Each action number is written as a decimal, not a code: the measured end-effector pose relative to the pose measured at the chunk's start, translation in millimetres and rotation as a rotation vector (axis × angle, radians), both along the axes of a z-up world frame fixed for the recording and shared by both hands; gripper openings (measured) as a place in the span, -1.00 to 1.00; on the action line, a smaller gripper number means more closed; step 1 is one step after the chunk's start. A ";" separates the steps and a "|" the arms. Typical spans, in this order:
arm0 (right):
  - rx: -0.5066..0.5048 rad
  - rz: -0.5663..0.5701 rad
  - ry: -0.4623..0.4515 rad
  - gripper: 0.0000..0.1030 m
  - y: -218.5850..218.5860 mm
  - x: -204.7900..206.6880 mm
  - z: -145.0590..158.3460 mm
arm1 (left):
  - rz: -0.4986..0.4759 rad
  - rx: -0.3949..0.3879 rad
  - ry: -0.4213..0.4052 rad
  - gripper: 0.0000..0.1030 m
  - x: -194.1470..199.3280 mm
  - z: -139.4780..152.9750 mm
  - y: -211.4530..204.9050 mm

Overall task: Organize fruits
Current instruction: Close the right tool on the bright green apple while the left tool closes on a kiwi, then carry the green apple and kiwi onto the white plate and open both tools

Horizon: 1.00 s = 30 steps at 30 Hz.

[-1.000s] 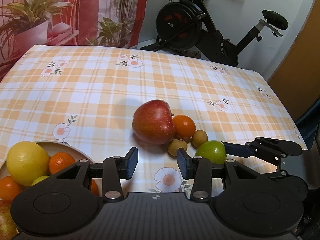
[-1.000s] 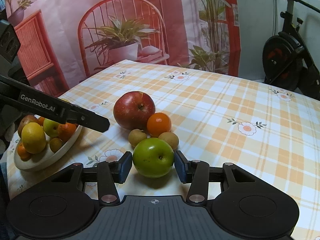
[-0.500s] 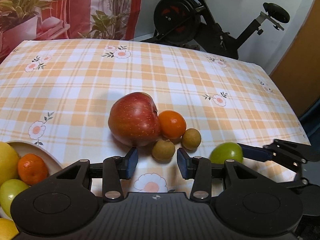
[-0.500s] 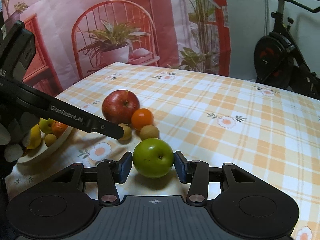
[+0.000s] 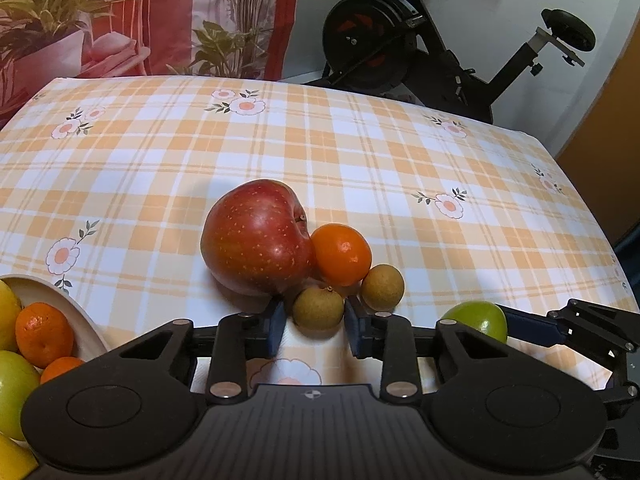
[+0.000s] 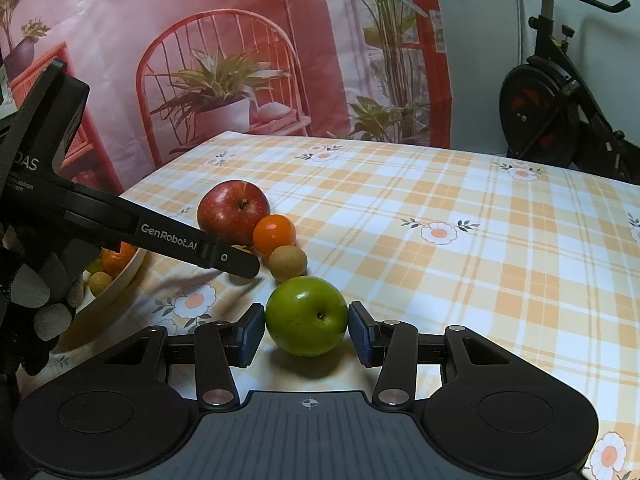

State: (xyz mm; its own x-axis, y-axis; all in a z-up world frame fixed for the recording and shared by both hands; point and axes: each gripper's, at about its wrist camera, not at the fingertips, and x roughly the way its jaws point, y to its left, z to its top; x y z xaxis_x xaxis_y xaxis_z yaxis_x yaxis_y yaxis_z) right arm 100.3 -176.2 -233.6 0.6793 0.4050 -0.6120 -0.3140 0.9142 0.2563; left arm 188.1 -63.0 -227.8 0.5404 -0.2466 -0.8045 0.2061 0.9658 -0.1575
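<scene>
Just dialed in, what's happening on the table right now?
A person is sorting fruit with two handheld grippers. The left gripper has shut on a small brown fruit beside the red apple and the orange. The right gripper is shut on the green apple. A bowl already holds several fruits.

I see warm, fairly dim indoor light from above. Soft shadows pool under the red apple (image 5: pixel 256 240) and green apple (image 6: pixel 306 315), each carrying small glare spots. Both views stay sharp, with fisheye bending and dark vignetting at the corners.
</scene>
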 end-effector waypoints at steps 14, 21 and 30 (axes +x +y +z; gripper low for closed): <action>0.032 -0.010 0.000 -0.18 0.3 0.6 -1.1 | -0.024 0.002 -0.049 -0.42 -22.6 18.9 5.0; 0.067 0.015 -0.008 -0.18 11.3 -1.8 4.6 | 0.000 0.008 -0.096 -0.42 -51.1 42.6 29.8; 0.079 0.116 -0.026 -0.18 53.9 -1.2 20.7 | 0.133 0.015 -0.144 -0.42 -95.2 71.9 99.0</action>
State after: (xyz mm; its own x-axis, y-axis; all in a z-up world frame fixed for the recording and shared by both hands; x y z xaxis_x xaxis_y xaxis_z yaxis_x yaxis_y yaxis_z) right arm 99.1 -122.3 -212.9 0.6403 0.5279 -0.5580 -0.4237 0.8487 0.3166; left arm 92.9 35.9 -155.9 0.6773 -0.1540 -0.7194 0.0963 0.9880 -0.1209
